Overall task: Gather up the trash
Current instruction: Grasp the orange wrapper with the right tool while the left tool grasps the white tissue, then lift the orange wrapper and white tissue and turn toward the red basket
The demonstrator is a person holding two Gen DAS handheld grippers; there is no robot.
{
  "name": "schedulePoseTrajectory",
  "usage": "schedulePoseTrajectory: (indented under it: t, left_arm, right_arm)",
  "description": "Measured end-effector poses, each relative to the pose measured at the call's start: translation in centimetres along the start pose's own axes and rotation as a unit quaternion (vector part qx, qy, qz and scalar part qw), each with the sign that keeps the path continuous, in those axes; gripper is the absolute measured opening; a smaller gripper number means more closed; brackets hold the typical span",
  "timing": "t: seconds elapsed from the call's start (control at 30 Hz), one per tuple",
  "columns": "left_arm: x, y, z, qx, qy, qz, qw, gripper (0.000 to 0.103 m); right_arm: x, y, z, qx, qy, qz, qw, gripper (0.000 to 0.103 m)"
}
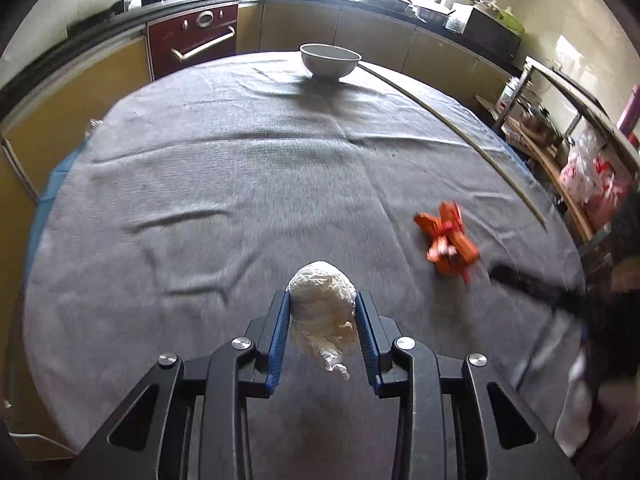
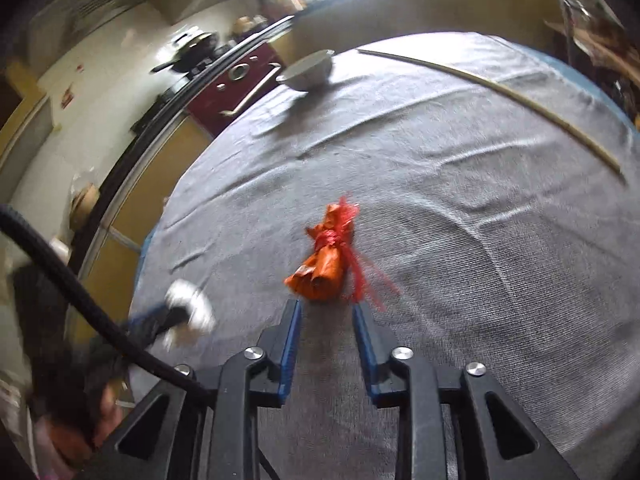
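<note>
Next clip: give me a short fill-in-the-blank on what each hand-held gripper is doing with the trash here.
1. The left hand-held gripper is shut on a crumpled ____ plastic bag.
2. The right hand-held gripper is ____, just short of the orange wrapper bundle.
3. At the far edge of the grey tablecloth stands a white ____.
4. The orange wrapper bundle is tied with red ____.

Missing words: white; open; bowl; string
</note>
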State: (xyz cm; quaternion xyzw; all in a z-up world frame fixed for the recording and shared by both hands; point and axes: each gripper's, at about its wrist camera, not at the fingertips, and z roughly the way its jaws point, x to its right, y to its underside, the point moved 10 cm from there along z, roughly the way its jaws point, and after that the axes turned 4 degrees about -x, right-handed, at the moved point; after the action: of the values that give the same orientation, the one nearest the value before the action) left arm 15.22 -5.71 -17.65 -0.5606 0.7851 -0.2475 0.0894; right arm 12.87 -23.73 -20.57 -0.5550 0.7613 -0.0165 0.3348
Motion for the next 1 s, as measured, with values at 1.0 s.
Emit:
schedulePoseTrajectory:
  t: [1.0]
  left_arm:
    - [0.5, 2.6, -4.0, 0.029, -0.051, 0.040, 0.9975, 0.036]
  right_arm:
    - [-2.3, 1.7, -1.4, 0.020, 0.039, -0.063, 0.997, 0.029]
